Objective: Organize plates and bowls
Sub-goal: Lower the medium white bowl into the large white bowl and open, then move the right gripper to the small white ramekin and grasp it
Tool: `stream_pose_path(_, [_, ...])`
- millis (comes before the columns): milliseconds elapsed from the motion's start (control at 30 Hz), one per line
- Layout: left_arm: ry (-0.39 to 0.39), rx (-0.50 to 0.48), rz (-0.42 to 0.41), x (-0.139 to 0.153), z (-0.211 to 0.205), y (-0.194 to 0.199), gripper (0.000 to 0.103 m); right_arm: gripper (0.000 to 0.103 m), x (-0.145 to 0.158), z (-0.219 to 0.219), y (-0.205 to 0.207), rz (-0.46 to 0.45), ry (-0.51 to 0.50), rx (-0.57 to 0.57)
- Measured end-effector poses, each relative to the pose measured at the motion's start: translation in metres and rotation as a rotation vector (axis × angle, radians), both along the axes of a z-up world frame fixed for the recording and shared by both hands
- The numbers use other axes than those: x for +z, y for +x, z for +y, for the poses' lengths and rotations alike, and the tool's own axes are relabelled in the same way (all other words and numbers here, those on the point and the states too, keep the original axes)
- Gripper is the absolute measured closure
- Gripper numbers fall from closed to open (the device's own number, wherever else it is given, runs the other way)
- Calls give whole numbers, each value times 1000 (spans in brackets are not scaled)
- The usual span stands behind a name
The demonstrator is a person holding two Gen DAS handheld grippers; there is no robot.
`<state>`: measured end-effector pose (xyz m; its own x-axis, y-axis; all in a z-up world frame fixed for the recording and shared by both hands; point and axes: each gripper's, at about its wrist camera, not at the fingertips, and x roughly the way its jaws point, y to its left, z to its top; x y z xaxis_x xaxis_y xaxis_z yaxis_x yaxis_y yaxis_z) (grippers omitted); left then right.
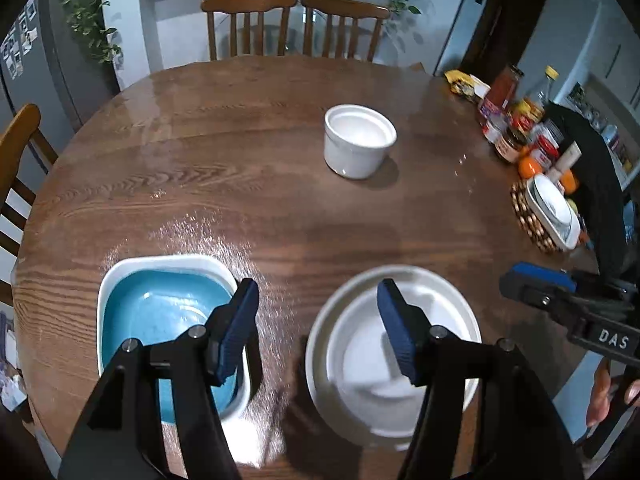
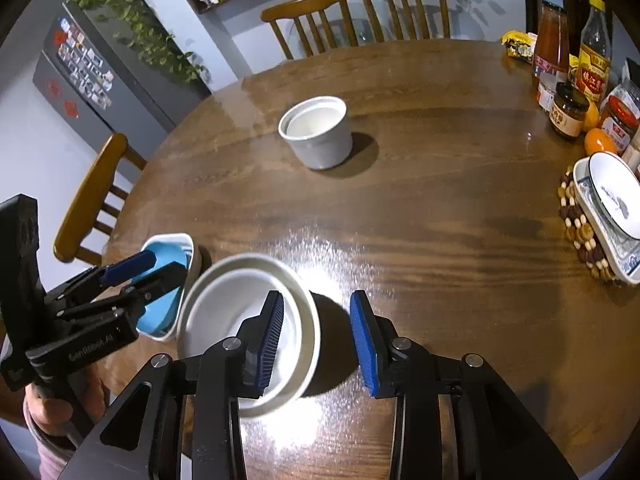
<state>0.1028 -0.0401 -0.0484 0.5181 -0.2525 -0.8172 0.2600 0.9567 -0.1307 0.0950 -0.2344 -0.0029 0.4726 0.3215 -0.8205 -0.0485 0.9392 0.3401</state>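
A blue square bowl (image 1: 160, 312) nests in a white square dish (image 1: 160, 262) at the near left of the wooden table (image 1: 248, 184). Two round white bowls (image 1: 360, 356), one nested in the other, sit beside it. My left gripper (image 1: 320, 332) hangs open above the gap between them and presses on nothing. My right gripper (image 2: 318, 340) is open; the near right rim of the round white bowls (image 2: 236, 312) lies between its pads, untouched. A deep white bowl (image 2: 316, 132) stands alone mid-table. My left gripper (image 2: 166, 265) hovers over the blue square bowl (image 2: 160, 304).
A square patterned plate (image 2: 612, 208) rests on a beaded trivet (image 2: 580, 232) at the right edge. Behind it stand jars and bottles (image 2: 568, 108) and oranges (image 2: 598, 140). Wooden chairs (image 1: 296, 24) line the far and left sides. A hand (image 2: 52, 412) grips the left tool.
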Motion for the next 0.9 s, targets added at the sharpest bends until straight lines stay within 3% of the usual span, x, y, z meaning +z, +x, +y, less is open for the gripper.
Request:
stream_pose_path(100, [4, 45, -40, 4, 0, 14, 18, 68, 5, -3, 9, -19, 5, -15])
stream_pose_path(133, [2, 55, -47, 5, 1, 16, 17, 67, 7, -4, 13, -26, 3, -20])
stream_pose_path(233, [-2, 71, -51, 6, -1, 31, 18, 62, 10, -6, 27, -36, -7, -37])
stream_pose_path(900, [55, 103, -48, -9, -26, 110, 18, 62, -6, -12, 109, -29, -15, -46])
